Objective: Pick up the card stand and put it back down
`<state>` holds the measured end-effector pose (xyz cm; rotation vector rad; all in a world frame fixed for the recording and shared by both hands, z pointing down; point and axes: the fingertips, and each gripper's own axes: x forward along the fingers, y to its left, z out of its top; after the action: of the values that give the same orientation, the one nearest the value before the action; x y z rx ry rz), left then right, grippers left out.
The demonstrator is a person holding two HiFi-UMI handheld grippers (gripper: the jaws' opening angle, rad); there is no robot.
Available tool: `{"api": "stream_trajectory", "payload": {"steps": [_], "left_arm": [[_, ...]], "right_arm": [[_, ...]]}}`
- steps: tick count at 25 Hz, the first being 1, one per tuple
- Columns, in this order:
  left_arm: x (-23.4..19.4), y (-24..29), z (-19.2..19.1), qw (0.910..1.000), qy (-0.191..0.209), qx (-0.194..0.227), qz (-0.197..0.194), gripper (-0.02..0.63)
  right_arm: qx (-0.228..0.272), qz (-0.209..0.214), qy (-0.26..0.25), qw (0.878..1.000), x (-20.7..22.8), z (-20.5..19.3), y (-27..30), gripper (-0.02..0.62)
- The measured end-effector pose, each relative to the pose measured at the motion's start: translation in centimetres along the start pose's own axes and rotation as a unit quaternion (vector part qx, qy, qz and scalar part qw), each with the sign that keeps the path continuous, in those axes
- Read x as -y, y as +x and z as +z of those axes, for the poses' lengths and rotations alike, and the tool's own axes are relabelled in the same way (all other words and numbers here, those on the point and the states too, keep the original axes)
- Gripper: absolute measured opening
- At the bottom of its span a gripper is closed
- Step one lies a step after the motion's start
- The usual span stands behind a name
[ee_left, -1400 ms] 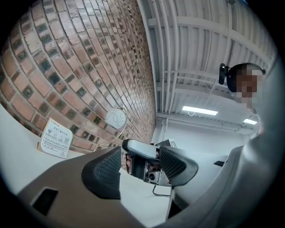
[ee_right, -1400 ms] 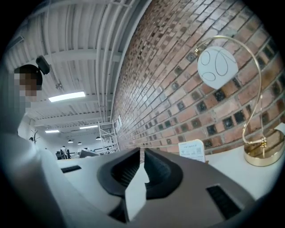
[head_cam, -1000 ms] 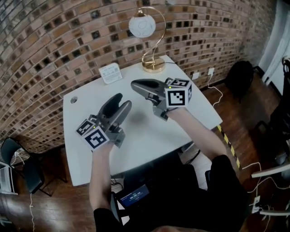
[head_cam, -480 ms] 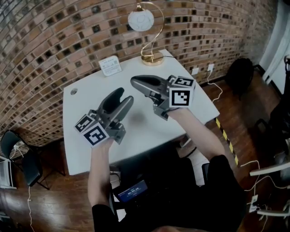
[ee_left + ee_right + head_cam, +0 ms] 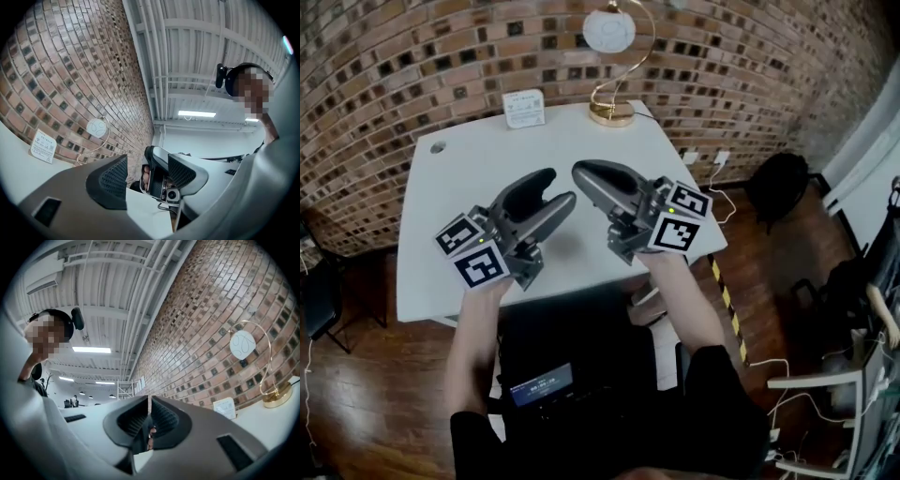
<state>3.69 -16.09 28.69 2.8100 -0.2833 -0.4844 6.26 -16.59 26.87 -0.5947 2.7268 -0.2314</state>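
The card stand (image 5: 523, 108), a small white upright sign, stands at the back of the white table (image 5: 459, 178) near the brick wall. It also shows far off in the left gripper view (image 5: 43, 146) and the right gripper view (image 5: 225, 408). Both grippers hover over the front half of the table, well short of the stand, and point up towards the wall. My left gripper (image 5: 555, 187) (image 5: 147, 173) is open with nothing between its pads. My right gripper (image 5: 578, 171) (image 5: 150, 420) is shut and empty. It sits just right of the left one.
A lamp with a gold curved stem and white globe (image 5: 609, 31) stands on its gold base (image 5: 612, 114) at the table's back right. A brick wall runs behind the table. A dark chair (image 5: 776, 178) stands at the right and a small screen (image 5: 542, 384) glows under the front edge.
Both grippers have drawn back towards the table's front edge, farther from the card stand. Their jaws look the same as before.
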Motion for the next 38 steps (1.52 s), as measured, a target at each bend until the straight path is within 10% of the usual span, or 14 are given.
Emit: {"api": "stream_trajectory", "payload": {"steps": [38], "left_arm": [[9.6, -2.2, -1.9, 0.9987, 0.042, 0.026, -0.012, 0.265]], "right_arm": [[0.054, 0.053, -0.089, 0.993, -11.6, 0.2, -5.8, 0.028]]}}
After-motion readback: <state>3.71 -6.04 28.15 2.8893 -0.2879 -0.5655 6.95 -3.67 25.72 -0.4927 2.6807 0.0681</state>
